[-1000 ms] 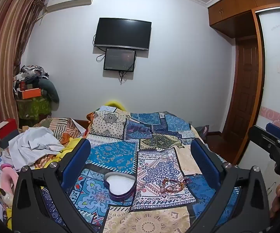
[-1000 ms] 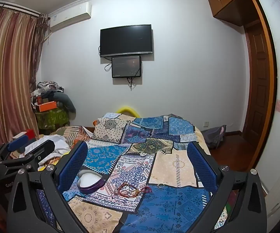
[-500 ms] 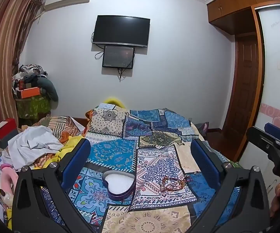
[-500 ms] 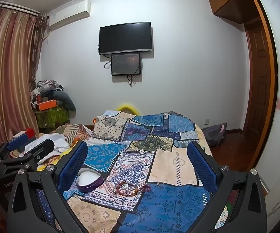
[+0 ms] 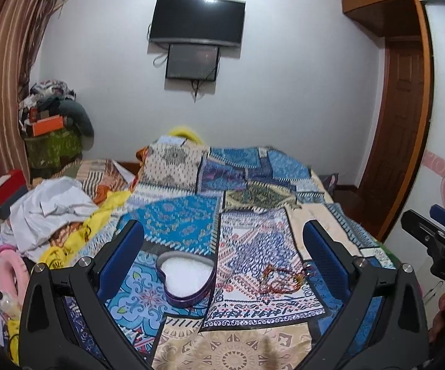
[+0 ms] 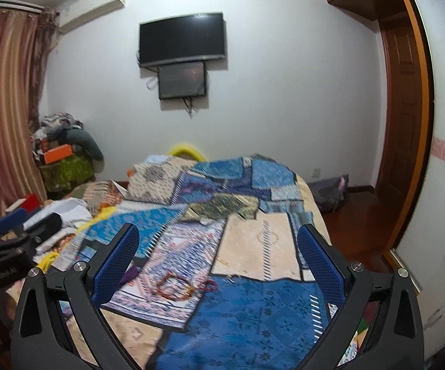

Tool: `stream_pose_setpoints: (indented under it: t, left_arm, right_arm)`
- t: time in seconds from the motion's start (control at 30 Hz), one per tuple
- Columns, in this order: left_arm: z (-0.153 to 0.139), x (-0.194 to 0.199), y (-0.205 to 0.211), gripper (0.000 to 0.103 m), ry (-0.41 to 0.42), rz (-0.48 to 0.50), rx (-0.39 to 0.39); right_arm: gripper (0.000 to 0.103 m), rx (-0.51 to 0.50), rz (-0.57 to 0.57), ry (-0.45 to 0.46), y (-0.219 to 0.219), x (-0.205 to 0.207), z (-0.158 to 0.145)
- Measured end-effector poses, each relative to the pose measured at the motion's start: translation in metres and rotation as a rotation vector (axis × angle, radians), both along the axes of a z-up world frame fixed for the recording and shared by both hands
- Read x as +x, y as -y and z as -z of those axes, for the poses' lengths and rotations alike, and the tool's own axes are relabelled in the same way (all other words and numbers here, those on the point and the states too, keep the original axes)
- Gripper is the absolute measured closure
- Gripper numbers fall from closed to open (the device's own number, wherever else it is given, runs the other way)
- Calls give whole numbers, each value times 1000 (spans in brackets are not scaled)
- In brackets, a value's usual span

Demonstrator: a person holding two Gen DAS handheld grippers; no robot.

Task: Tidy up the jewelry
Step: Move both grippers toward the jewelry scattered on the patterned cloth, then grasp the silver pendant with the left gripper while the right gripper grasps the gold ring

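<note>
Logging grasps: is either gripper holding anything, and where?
Nothing. The left gripper and right gripper are open; the bracelets lie on the bed.

Bedspread [image 5: 188, 225] open — clothes pile [image 5: 49, 212] apparently leftward.

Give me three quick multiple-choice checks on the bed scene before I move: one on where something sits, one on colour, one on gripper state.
1. The beaded jewelry lies where, in the left wrist view?
A. inside the heart-shaped box
B. on the bedspread, right of the box
C. in a gripper

2. The box's outer wall is
A. purple
B. orange
C. white

3. The left gripper is
A. shut on beads
B. shut, empty
C. open, empty

Answers: 1 B, beads lie apart from the box on the patchwork bedspread. 2 A, purple wall around a white lining. 3 C, fingers spread wide, nothing between.
</note>
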State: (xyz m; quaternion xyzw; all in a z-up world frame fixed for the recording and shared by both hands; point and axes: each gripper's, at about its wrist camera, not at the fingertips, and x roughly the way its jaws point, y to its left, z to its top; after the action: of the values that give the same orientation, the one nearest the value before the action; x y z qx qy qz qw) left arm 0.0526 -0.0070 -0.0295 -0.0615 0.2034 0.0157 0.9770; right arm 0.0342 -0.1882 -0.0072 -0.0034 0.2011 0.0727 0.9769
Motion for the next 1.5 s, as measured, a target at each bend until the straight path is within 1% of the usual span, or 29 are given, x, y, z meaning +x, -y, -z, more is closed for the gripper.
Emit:
stream_pose_setpoints:
  t: [0.1,0.23,0.33,0.4,0.47,0.57,0.63,0.7,0.77,0.8,0.87,0.93,0.97,1.03,1.1,1.3,1.4,1.43,1.5]
  left_arm:
    - [12,15,0,0,-13,2,-9]
    - [30,35,6,0,-88,43,-7]
    - [47,47,15,0,-152,71,21]
    - [59,55,19,0,-196,103,25]
    - [70,60,23,5,-238,130,16]
    - [88,72,26,14,-296,151,62]
    - [98,78,29,16,-324,164,59]
    - [106,83,30,21,-351,175,64]
    - [114,89,31,31,-376,190,66]
    - [118,91,32,34,-394,200,55]
    - [125,96,33,45,-420,217,33]
    - [131,99,35,51,-441,232,11]
    - [134,100,35,52,-448,238,3]
    - [136,100,37,53,-444,243,-8]
    - [136,101,38,55,-440,254,-17]
    - [137,102,44,70,-431,288,-35]
    - [136,102,47,80,-433,307,-49]
    - [135,101,48,84,-434,316,-52]
    - [135,100,50,87,-433,321,-51]
  right_arm:
    - [1,-12,28,-46,10,10,11]
    - [1,-33,51,-111,21,23,26]
    - [1,-44,57,-153,27,33,37]
    - [1,-56,59,-177,31,37,43]
    - [1,-69,56,-196,33,45,50]
    - [1,-90,39,-225,36,56,60]
    - [2,-91,26,-249,38,65,67]
    - [2,-88,14,-269,39,72,73]
    - [6,-93,-7,-287,38,79,78]
    - [8,-95,-18,-293,38,82,80]
    - [16,-97,-39,-307,33,90,84]
    - [22,-92,-61,-324,30,95,87]
    - [25,-87,-75,-333,28,97,89]
    - [27,-84,-88,-350,23,103,94]
    - [31,-88,-96,-363,20,107,99]
    - [42,-97,-129,-410,13,118,111]
    - [48,-91,-138,-431,12,121,116]
    - [51,-84,-142,-442,13,122,118]
    - [55,-65,-149,-452,15,124,119]
